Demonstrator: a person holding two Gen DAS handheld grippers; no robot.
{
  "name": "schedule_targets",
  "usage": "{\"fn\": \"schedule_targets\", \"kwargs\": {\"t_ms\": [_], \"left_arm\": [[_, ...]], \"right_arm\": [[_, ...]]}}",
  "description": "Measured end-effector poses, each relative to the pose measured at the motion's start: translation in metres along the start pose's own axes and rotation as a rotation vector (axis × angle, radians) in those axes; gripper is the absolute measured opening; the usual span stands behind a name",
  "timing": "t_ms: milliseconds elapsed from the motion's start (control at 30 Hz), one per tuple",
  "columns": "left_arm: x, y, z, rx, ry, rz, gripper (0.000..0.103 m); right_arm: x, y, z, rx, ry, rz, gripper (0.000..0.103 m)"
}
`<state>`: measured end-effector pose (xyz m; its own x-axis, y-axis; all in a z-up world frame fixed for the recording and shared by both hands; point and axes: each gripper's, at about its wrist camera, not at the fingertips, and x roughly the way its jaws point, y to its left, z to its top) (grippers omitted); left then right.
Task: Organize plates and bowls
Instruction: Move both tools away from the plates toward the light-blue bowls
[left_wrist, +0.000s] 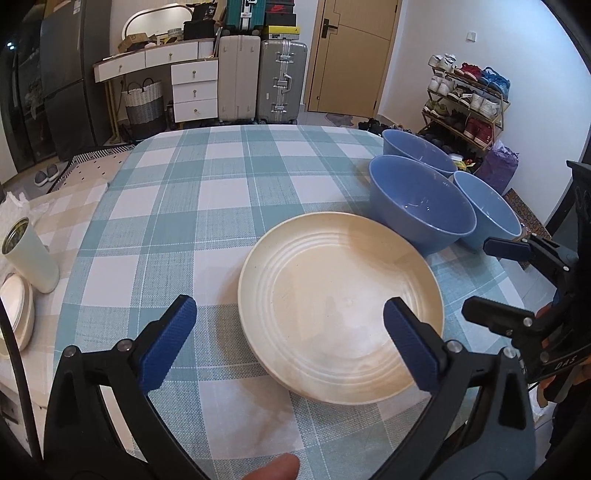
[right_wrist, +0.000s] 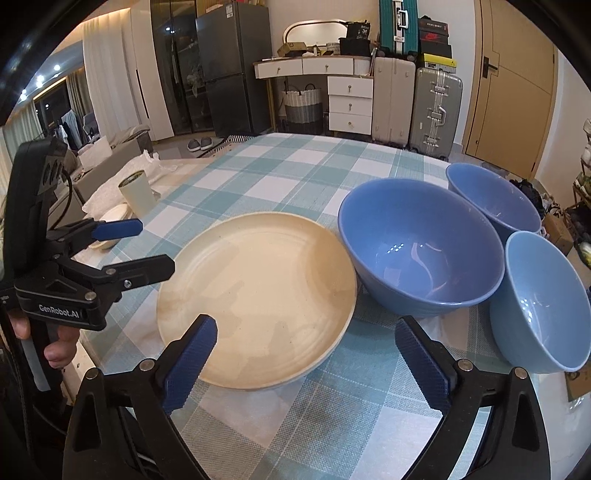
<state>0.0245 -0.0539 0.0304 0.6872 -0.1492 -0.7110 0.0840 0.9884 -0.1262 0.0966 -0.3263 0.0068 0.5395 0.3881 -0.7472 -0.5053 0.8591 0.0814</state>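
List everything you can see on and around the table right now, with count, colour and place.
plate: one, cream, on the table's near middle, empty
bowls: three, blue, grouped right of the plate, upright, empty
tablecloth: one, teal and white check, covering the table
cup: one, pale, at the table's left edge
small dishes: a cream stack, count unclear, beside the cup
suitcases: two on the floor by the far wall, white and silver
drawers: one white unit, far wall
basket: one, white and grey, under the desk
shoe rack: one, full, right wall
left gripper: black, blue pads, jaws open, empty
right gripper: same, jaws open, empty
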Motion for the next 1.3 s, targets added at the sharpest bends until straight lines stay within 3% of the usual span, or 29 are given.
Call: {"fn": "schedule_targets", "kwargs": {"t_ms": [667, 1033, 1300], "left_arm": [[-0.026, -0.05, 0.061, 0.076, -0.078, -0.041, 0.101], [-0.016, -0.083, 0.105, 0.111, -0.097, -0.056, 0.101], [0.002, -0.097, 0.132, 0.116, -0.091, -0.072, 0.101]], "right_arm": [[-0.092, -0.047, 0.037, 0.032, -0.159, -0.096, 0.101], [-0.13, -0.094, 0.063, 0.095, -0.204, -0.165, 0.102], [-0.133, -0.122, 0.081, 0.127, -0.202, -0.196, 0.102]]}}
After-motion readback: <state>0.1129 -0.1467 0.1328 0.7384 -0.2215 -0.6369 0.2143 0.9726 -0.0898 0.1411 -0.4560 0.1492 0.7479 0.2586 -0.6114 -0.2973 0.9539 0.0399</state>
